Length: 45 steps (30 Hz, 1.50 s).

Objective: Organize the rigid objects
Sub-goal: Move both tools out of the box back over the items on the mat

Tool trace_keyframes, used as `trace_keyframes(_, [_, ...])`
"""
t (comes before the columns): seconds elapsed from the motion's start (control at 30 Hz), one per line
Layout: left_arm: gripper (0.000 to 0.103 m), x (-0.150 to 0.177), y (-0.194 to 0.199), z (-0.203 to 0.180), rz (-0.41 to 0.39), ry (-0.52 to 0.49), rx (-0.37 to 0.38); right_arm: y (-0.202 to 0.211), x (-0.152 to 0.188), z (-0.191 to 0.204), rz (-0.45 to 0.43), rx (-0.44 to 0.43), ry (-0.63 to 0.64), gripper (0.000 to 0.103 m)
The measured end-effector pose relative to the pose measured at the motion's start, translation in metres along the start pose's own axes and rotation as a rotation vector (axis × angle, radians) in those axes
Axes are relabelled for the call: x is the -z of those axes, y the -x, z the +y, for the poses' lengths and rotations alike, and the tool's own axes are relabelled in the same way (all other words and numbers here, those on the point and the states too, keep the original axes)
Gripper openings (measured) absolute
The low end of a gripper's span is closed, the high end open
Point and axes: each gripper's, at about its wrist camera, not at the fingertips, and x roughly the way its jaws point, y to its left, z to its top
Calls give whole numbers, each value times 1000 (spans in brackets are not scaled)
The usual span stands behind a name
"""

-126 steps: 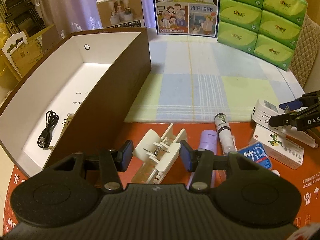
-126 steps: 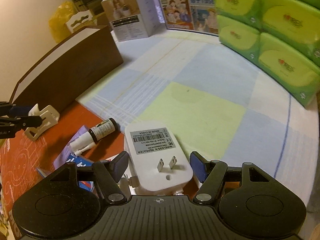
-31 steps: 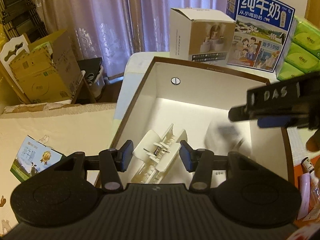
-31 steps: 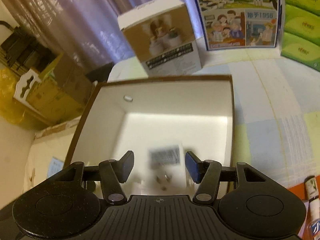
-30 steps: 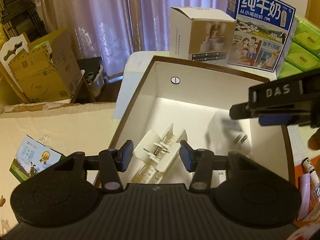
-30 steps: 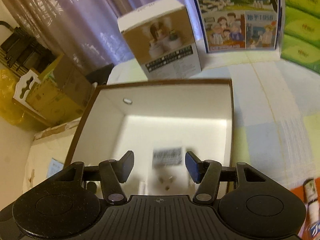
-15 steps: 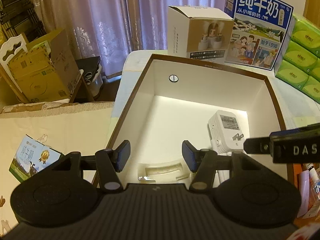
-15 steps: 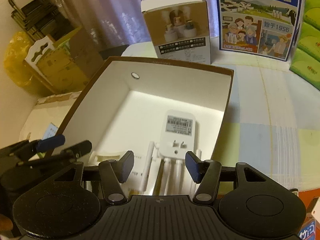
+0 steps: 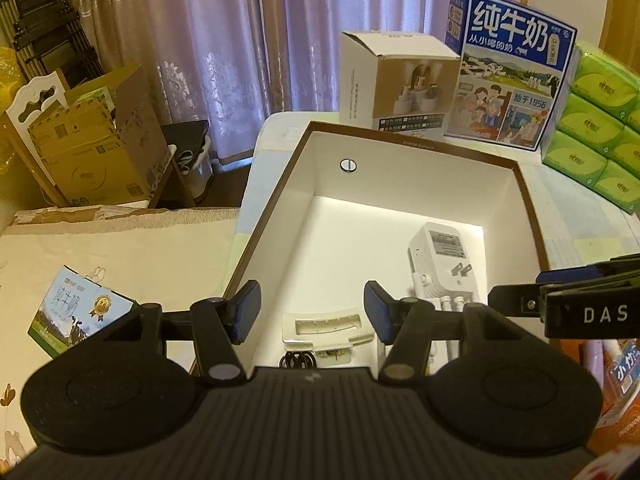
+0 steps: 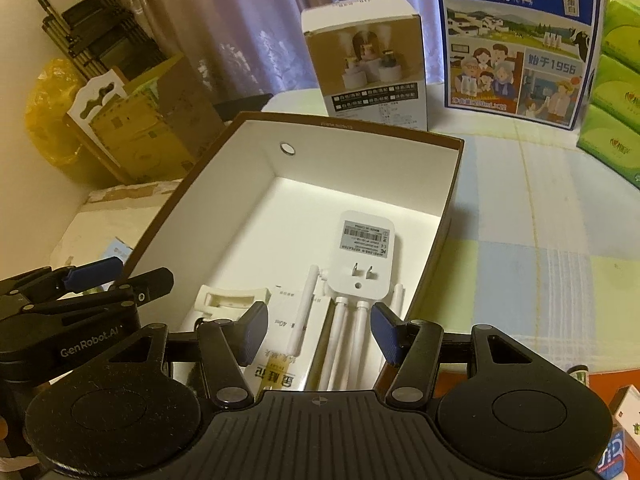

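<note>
both claws hang over the box (image 9: 532,216) with nothing in them – left gripper (image 9: 312,312) and right gripper (image 10: 319,334) gaping wide. the repeater (image 10: 362,256) lies flat on the box floor, prongs up, antennas toward the camera, and the clip (image 9: 322,328) lies beside it near a cable (image 9: 296,359). next step is probably going back for more, so lift straight up to clear the box walls. leftover packets (image 9: 624,364) wait on the orange mat to the right. the two grippers sit close together – easy to bump.
</note>
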Motion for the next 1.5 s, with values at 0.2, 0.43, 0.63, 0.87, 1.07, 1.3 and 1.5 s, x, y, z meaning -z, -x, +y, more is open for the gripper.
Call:
trace_keyframes(0.2, [53,7,22,-7,-9,12,3,22,13,-1,-30,-20,9,54])
trace_keyframes(0.43, [53,22,53,-18,-30,23,5,51,33,-6,-65,-44,9,54])
trace_keyframes(0.63, [53,34,80,-33,-56,17,23,77,51,-14,-98,-67,12,54])
trace_keyframes(0.87, [53,50,107,-56,-73,4,43,106,72,-26,-127,-78,17,54])
trace_keyframes(1.07, [53,67,124,-80,-75,-14,65,127,93,-44,-139,-88,9,54])
trace_keyframes(1.3, [53,85,135,-111,-65,-23,97,151,122,-70,-136,-77,16,54])
trace_keyframes(1.5, [53,99,137,-146,-42,-45,134,167,145,-101,-123,-30,18,55])
